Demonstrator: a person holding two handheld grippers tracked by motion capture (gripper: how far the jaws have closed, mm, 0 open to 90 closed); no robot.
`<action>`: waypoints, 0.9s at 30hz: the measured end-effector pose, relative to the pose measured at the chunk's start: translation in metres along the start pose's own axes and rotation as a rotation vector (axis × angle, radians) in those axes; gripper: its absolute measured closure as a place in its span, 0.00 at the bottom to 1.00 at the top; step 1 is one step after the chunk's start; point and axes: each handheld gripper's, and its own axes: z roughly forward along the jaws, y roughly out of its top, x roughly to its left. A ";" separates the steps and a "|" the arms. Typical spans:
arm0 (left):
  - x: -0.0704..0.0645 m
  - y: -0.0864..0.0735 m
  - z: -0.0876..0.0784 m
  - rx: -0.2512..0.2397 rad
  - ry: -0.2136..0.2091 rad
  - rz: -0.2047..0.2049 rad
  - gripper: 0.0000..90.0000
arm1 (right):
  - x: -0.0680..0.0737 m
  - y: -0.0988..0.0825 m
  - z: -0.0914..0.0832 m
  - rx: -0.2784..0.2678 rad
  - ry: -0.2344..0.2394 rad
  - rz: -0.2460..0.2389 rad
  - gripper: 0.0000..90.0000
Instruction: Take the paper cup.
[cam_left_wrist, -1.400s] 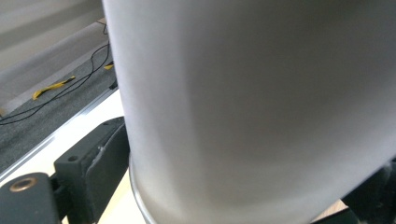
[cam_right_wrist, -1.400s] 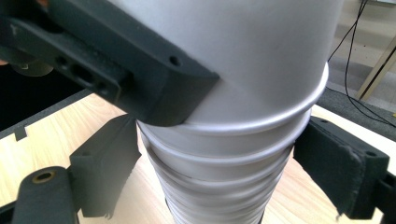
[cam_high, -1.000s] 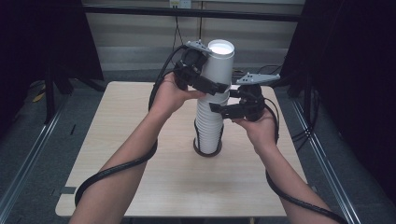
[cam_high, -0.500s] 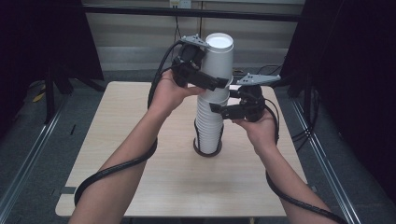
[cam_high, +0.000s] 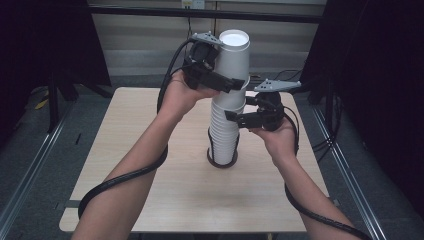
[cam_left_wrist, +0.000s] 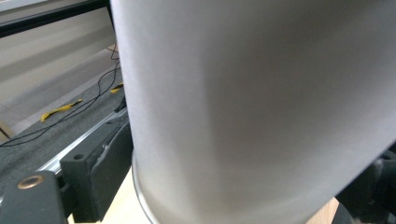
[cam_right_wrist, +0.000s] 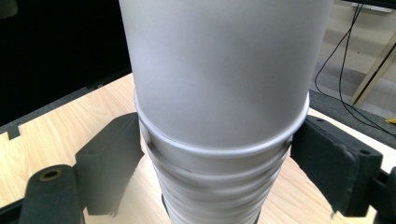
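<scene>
A tall stack of white paper cups (cam_high: 224, 135) stands upside down on a dark ring in the middle of the table. My left gripper (cam_high: 234, 83) is shut on the top cup (cam_high: 235, 52), which sits raised and slightly tilted over the stack. Its jaws have just been closing with that cup (cam_left_wrist: 257, 107) between them. My right gripper (cam_high: 231, 116) is clamped on the stack's upper part, and its jaws have just been closing on it. In the right gripper view the pads (cam_right_wrist: 112, 158) press the cup rims (cam_right_wrist: 210, 186) just under the top cup (cam_right_wrist: 219, 70).
The light wooden table (cam_high: 145, 150) has bare room on all sides of the stack. Black cables trail from both grippers across the forearms. Dark floor, metal rails and cords lie beyond the table's edges.
The left gripper has lifted the top cup upward, so it now stands higher above the stack. The right gripper has stayed in place on the stack.
</scene>
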 end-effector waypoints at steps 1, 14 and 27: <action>0.000 0.001 -0.001 -0.002 -0.002 0.002 0.11 | 0.000 0.000 0.000 0.000 0.000 0.000 0.18; -0.001 0.016 -0.015 -0.031 0.011 0.006 0.11 | 0.000 -0.001 -0.001 -0.007 0.001 0.001 0.19; -0.003 0.023 -0.023 -0.032 0.012 0.014 0.12 | -0.002 -0.006 0.000 -0.005 -0.003 0.010 0.20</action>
